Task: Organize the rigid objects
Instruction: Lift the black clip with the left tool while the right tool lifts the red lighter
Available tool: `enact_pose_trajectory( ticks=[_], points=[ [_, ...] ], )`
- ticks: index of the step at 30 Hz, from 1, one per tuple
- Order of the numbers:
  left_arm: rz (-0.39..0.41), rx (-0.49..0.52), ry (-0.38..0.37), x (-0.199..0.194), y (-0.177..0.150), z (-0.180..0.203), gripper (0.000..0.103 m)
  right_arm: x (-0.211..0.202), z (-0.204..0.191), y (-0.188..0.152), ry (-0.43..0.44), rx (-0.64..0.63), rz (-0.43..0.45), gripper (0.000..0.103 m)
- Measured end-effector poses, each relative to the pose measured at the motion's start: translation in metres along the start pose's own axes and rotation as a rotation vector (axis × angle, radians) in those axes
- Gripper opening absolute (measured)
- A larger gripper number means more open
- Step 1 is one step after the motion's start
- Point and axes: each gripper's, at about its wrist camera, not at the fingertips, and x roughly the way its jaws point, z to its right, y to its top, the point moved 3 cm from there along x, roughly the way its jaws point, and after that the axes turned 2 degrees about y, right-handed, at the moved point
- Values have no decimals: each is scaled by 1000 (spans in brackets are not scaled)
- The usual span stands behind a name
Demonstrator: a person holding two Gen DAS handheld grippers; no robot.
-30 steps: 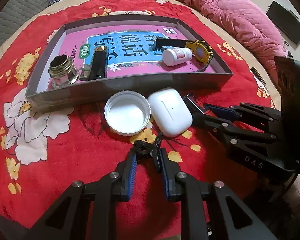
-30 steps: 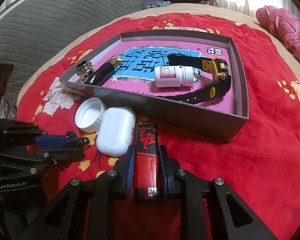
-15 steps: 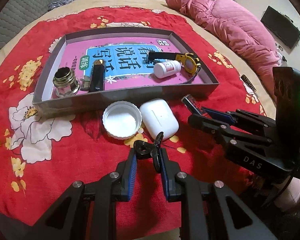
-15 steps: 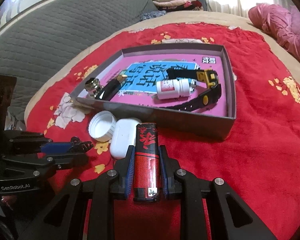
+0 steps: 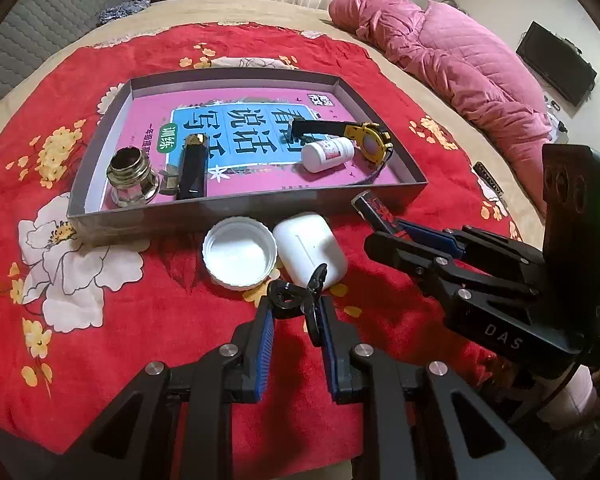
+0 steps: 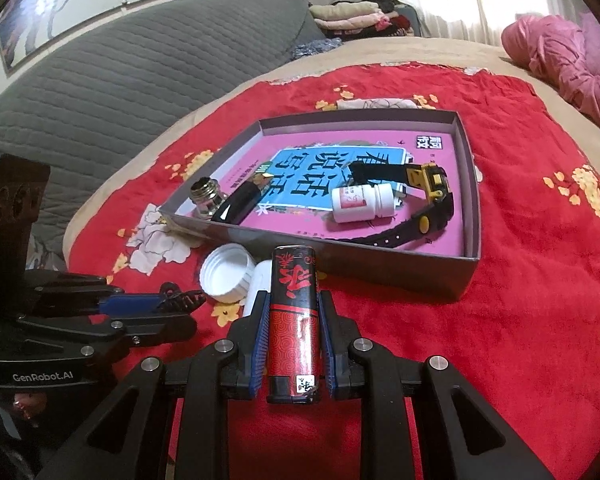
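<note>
Lighter (image 6: 295,320), red and black, sits pinched in the right gripper's (image 6: 294,312) jaws near the tray (image 6: 400,276); left gripper's (image 5: 296,312) jaws pinch a black clip (image 5: 296,296).

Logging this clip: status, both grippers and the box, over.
Left gripper shut on small black metal clip. Right gripper shut on red-and-black lighter. Grey cardboard box ahead, partly filled. White round lid and white earbud case still outside.

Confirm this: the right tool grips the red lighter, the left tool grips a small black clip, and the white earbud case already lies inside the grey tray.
One thing is wrong: the white earbud case lies outside the grey tray, on the red cloth beside the white cap, as the left wrist view shows. The rest stands: right tool on red lighter, left tool on black clip.
</note>
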Motion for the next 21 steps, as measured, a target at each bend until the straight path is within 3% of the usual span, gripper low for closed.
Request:
enact_pose_trajectory(
  ticks=[21],
  points=[
    [43,-23,10,-5,8,-3,22,-3,-13,13,12,-64,69,23]
  ],
)
